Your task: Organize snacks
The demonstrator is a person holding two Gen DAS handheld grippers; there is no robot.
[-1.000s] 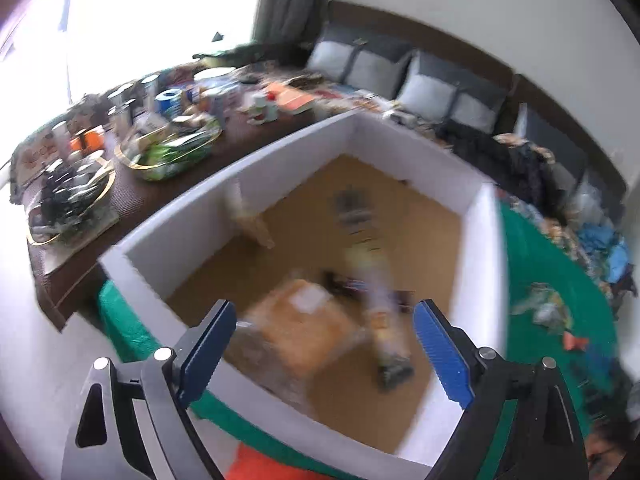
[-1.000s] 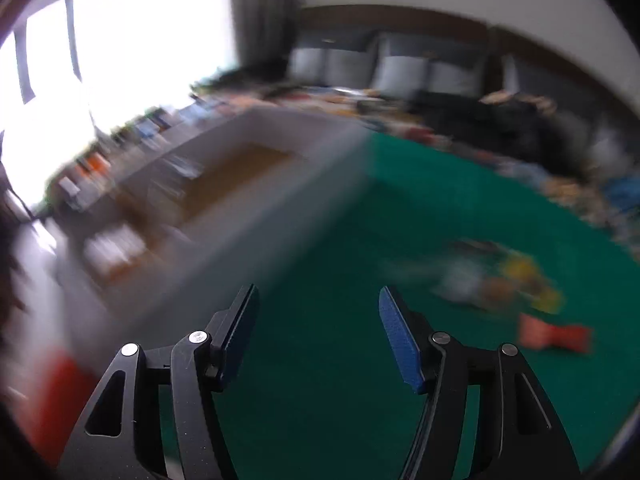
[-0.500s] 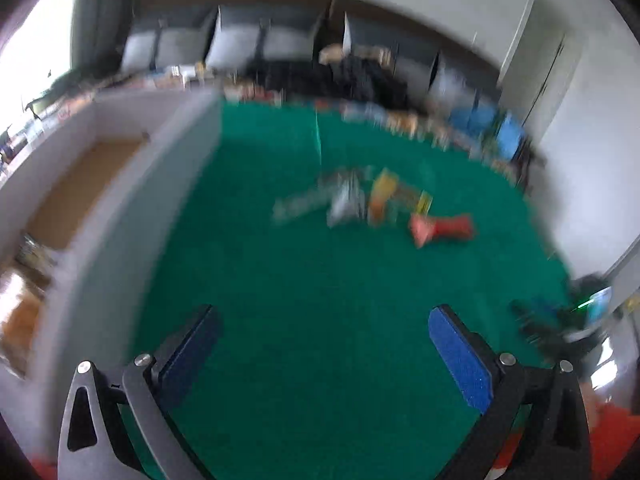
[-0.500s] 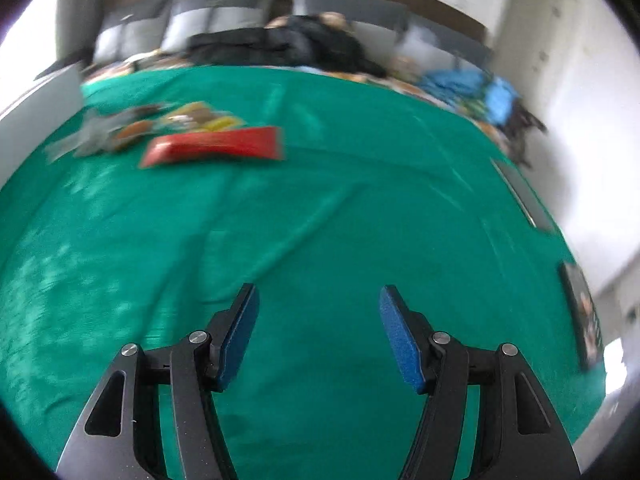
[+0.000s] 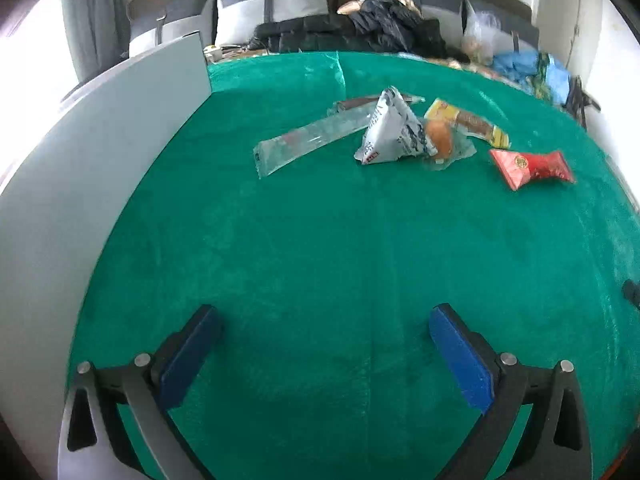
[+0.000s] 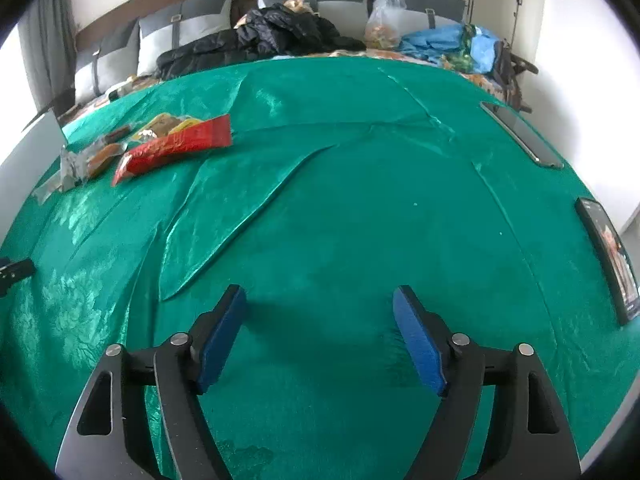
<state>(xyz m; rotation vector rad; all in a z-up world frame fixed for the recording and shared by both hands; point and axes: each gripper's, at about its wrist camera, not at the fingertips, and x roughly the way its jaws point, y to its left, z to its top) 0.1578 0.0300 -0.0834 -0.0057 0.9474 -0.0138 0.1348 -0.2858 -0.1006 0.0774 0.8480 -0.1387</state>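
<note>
Several snack packets lie in a loose pile on the green cloth [image 5: 320, 248]: a long clear wrapper [image 5: 308, 142], a white pyramid pack [image 5: 394, 132], a yellow packet [image 5: 466, 122] and a red packet [image 5: 532, 168]. My left gripper [image 5: 324, 326] hangs open and empty well short of them. The white box wall [image 5: 80, 168] stands at the left. From the right wrist the red packet [image 6: 176, 148] and the pile sit far left; my right gripper [image 6: 320, 304] is over bare cloth, its jaws opening with nothing between them.
A sofa with grey cushions [image 6: 200, 20], dark clothing [image 6: 280, 28] and bags runs along the far edge. Two flat dark devices [image 6: 524, 136] [image 6: 608, 256] lie at the cloth's right side. A black part [image 6: 14, 272] shows at the left edge of the right wrist view.
Both views swung away from the white box toward the green cloth. The left gripper now faces the snack pile and stands wider. The right gripper's fingers spread wider.
</note>
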